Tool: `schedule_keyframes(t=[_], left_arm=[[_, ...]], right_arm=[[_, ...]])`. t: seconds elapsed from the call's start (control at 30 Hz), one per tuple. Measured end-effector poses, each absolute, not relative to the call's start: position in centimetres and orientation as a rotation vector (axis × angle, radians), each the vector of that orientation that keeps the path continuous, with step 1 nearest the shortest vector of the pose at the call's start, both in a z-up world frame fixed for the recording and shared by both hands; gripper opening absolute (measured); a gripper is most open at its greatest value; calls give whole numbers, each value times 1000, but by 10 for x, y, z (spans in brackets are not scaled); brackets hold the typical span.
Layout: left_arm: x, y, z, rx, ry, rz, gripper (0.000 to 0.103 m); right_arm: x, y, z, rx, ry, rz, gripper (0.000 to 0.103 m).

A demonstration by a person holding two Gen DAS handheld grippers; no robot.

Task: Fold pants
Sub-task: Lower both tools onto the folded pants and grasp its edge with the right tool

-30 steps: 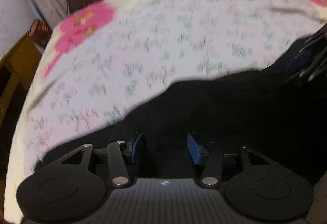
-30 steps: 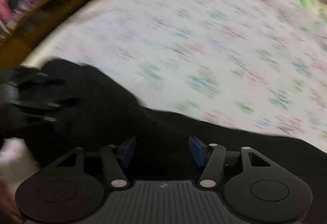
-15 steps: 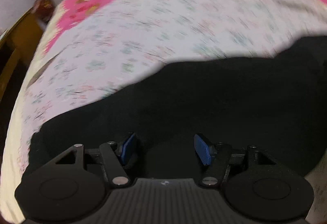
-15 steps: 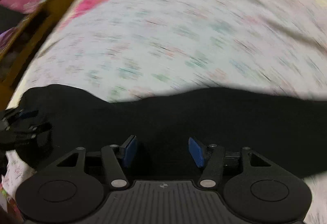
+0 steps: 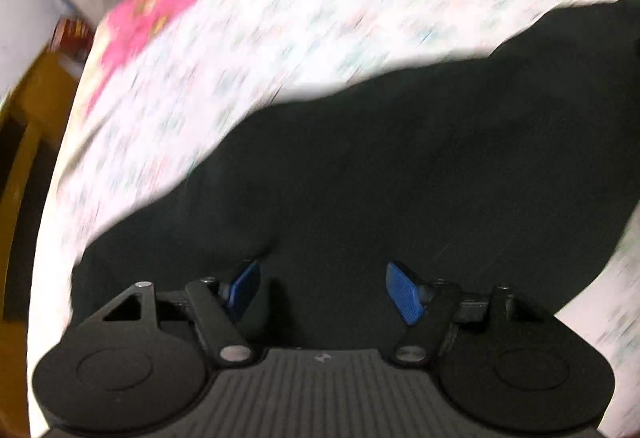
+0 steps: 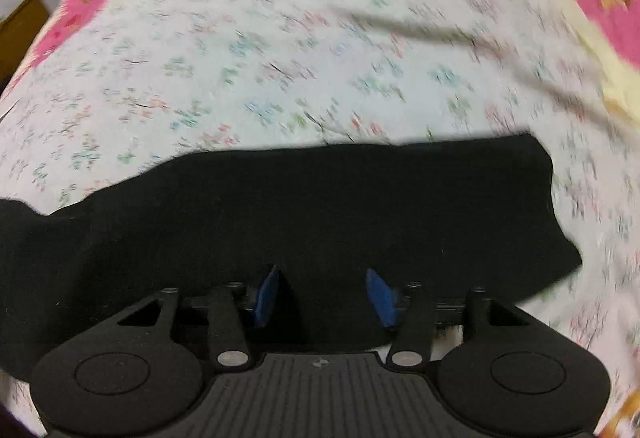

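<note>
On the bed, a floral sheet is spread — white with small scattered flowers, bordered by pink patches at the far left and far right. Black pants are laid flat across its near part as a long dark band; in the right wrist view one squared end is seen at the right, while the other end runs off the left edge.

The right gripper is held just above the near edge of the pants, pointing steeply down. Its blue pads are set apart and the jaws are closing; black cloth is seen beneath and between them, but no pinch is shown.

The left gripper is seen over a wider spread of the same pants, whose far edge climbs toward the right. Its blue pads are wide apart and the jaws are opening — nothing is clamped, only dark cloth lying below the gap.

Yellow wooden furniture is glimpsed past the sheet's left edge. Both views are blurred.
</note>
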State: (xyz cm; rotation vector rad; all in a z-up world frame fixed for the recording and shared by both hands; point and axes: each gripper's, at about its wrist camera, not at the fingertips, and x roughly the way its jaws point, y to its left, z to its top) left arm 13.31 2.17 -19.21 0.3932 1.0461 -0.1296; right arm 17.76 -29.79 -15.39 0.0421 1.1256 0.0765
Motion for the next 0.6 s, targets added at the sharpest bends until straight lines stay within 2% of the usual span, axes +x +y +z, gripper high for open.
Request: schedule_keyframes(t=[0.07,0.13,0.2,0.23,0.3,0.43,0.5,0.6], left_arm=[[137,-9,-189,393,1003,-200,80],[143,-38,-204,457,1061,-248,79],[142,-52,-217,541,1055,-236,79],[143,-52,-215,529,1060,-233,79],[148,-46,-208,452,1086,-228,79],[157,-47,-199,431,1088,-219,79],[162,-58,-195,464,1055,-233,79],[167,-86,-190,479,1026,-270,79]], right_arm=[[181,-304,-160,83,1136,85,36],[180,-327,-171,150,1150,8,34],[176,-357,-175,236,1170,-54,19],[171,-370,-169,274,1157,-56,21],[162,-388,-154,244,1098,-98,44],[154,-435,-144,221,1027,-144,46],[161,-449,-147,208,1017,-132,53],[170,-459,-158,207,1057,-115,51]])
